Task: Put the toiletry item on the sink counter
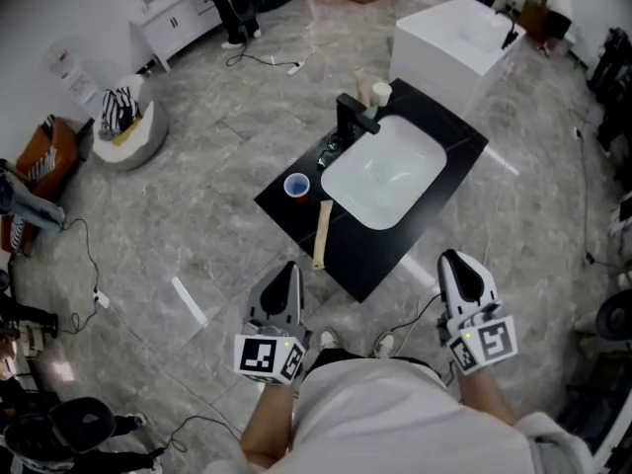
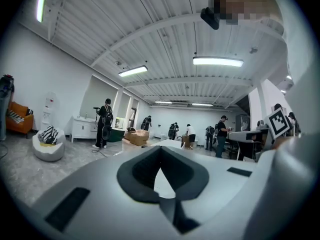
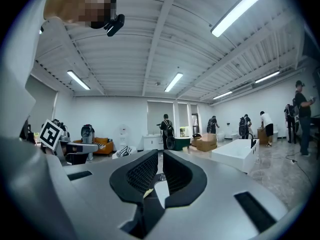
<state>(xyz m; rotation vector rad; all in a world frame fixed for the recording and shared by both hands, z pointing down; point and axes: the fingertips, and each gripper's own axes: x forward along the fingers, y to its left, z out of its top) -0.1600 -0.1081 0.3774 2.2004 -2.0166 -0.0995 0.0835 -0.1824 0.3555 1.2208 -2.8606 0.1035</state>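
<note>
A black sink counter [image 1: 439, 197] with a white basin [image 1: 383, 171] and a black faucet [image 1: 354, 118] stands ahead of me on the floor. A long beige toiletry item [image 1: 322, 233] lies at its near left edge, partly overhanging. A blue cup [image 1: 296, 186] sits beside it, and a cream bottle [image 1: 380, 94] stands by the faucet. My left gripper [image 1: 286, 271] [image 2: 161, 170] is shut and empty, held close to my body, short of the counter. My right gripper [image 1: 457, 261] [image 3: 161, 173] is also held near my body, to the right of the counter, with its jaws together and nothing between them.
A white bathtub [image 1: 459, 38] stands behind the counter. At the left are a white round seat [image 1: 130, 134] and an orange chair [image 1: 41, 158]. Cables [image 1: 84, 255] and a white strip [image 1: 190, 301] lie on the marble floor. People stand at the far end.
</note>
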